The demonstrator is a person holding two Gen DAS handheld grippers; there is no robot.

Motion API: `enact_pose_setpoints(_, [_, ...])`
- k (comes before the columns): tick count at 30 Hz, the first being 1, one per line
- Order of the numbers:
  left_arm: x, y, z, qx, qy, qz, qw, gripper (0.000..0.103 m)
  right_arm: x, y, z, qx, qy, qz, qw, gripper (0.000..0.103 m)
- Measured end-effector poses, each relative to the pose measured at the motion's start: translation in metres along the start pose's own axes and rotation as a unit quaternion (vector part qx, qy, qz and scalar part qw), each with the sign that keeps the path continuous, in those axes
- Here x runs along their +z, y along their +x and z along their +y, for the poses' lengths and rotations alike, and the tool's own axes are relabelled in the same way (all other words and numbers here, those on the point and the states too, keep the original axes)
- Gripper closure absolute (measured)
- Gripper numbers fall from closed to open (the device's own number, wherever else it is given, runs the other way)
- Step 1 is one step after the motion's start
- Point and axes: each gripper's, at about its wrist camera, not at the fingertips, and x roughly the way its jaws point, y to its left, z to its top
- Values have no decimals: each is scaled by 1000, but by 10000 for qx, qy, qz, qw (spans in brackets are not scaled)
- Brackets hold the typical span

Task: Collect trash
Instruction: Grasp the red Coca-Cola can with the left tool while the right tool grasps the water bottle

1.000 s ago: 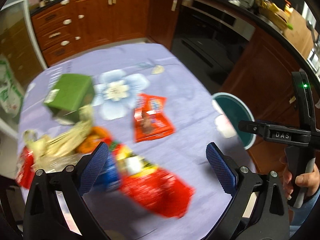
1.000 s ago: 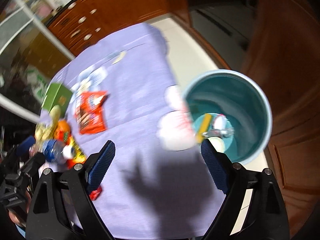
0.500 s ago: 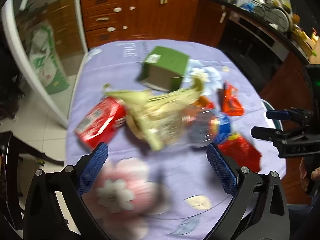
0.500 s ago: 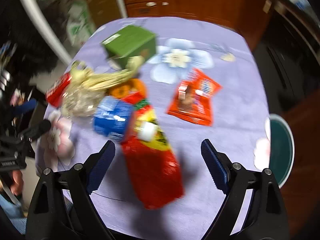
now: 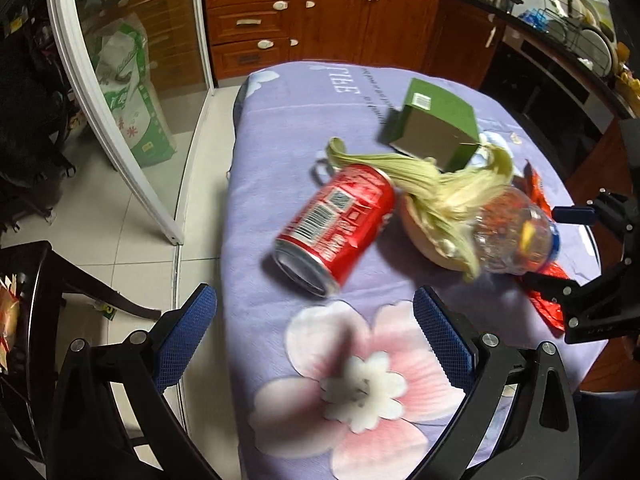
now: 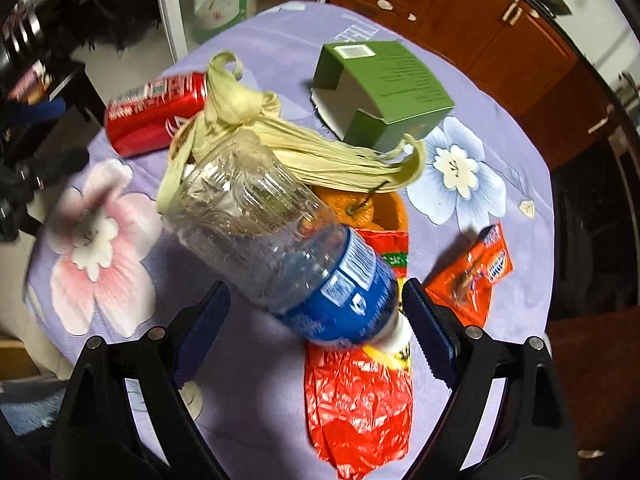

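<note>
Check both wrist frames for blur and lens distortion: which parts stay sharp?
Left wrist view: pink flower print smeared, red can fairly crisp, door frame bowed by fisheye. Right wrist view: plastic bottle and green box sharp, left edge blurred, dark corners.

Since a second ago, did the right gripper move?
Yes. The right gripper swung away from the teal bin, across the purple tablecloth, and now hangs open over the plastic bottle.

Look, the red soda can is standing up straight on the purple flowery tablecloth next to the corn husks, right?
Not quite. The red soda can is lying on its side, not standing; the left wrist view shows its open end facing the camera. It does lie on the purple flowery tablecloth, next to the corn husks.
</note>
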Motion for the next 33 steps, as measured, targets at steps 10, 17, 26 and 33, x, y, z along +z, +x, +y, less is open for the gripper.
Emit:
enact_pose_setpoints(10, [24,43,4,-136,377,230,9989,4,9,7,-5,-59,135,-92,9998,24])
enact_pose_setpoints(17, [38,70,-8,-275,721,363,9964,4,10,5,-29,481,736,95,9961,24])
enact_pose_setpoints(26, [31,62,-16,-543,554,302,9965,47,11,5,-48,694,1176,29,9906,24])
enact_pose_setpoints(33, [22,33,-19,-397,223,130,9989,47,5,-7,-60,801,1367,-168,9872,24])
